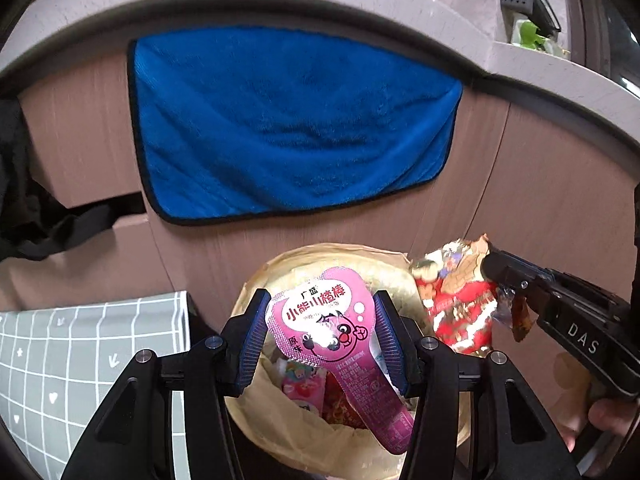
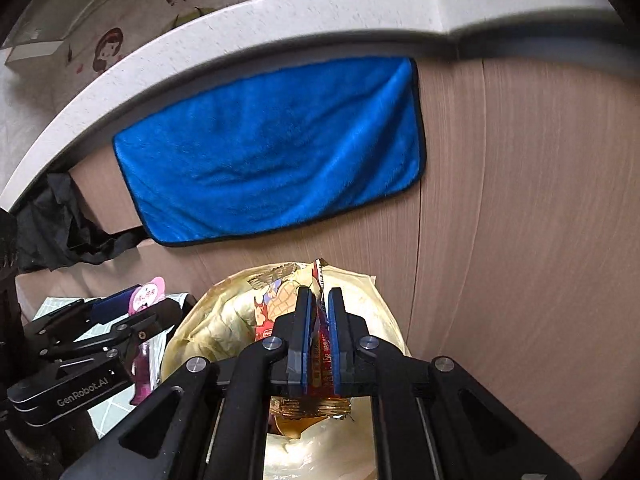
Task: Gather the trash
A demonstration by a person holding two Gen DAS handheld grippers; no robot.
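A round bin lined with a yellowish bag (image 1: 276, 432) stands on the floor below me, holding several wrappers. My left gripper (image 1: 320, 312) holds a pink snack wrapper (image 1: 320, 324) with a cartoon pig between its blue pads, right over the bin's mouth. My right gripper (image 2: 318, 300) is shut on a red and gold snack wrapper (image 2: 320, 356), above the same bin (image 2: 224, 324). In the left wrist view that red wrapper (image 1: 456, 300) hangs at the bin's right rim, held by the right gripper (image 1: 492, 268). The left gripper (image 2: 132, 304) with the pink wrapper (image 2: 149, 296) shows at left in the right wrist view.
A blue cloth (image 1: 292, 120) hangs on the wooden cabinet front (image 1: 560, 208) under a pale stone counter edge (image 1: 240, 0). A grey grid-patterned box (image 1: 80, 352) stands left of the bin. A black bag (image 1: 36, 216) hangs at far left.
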